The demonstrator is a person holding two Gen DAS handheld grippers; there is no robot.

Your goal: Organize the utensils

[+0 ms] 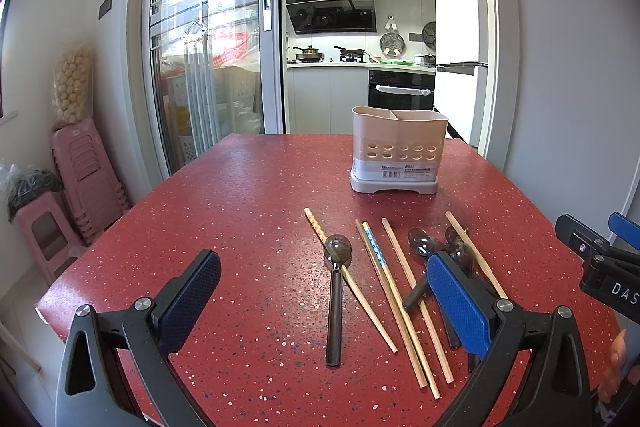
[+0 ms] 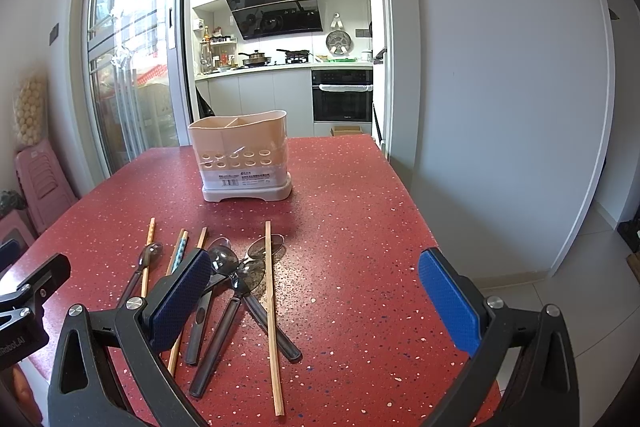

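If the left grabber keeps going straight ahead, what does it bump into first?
Probably the lone spoon lying between the open left gripper's fingers; beyond it stands the utensil holder. Depth is hard to judge, so it might pass above the spoon.

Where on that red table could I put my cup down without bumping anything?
The speckled red table is bare right of the lone wooden chopstick, and left of the leftmost dark-handled spoon. It is crowded between them, where spoons and chopsticks overlap before the beige plastic utensil caddy.
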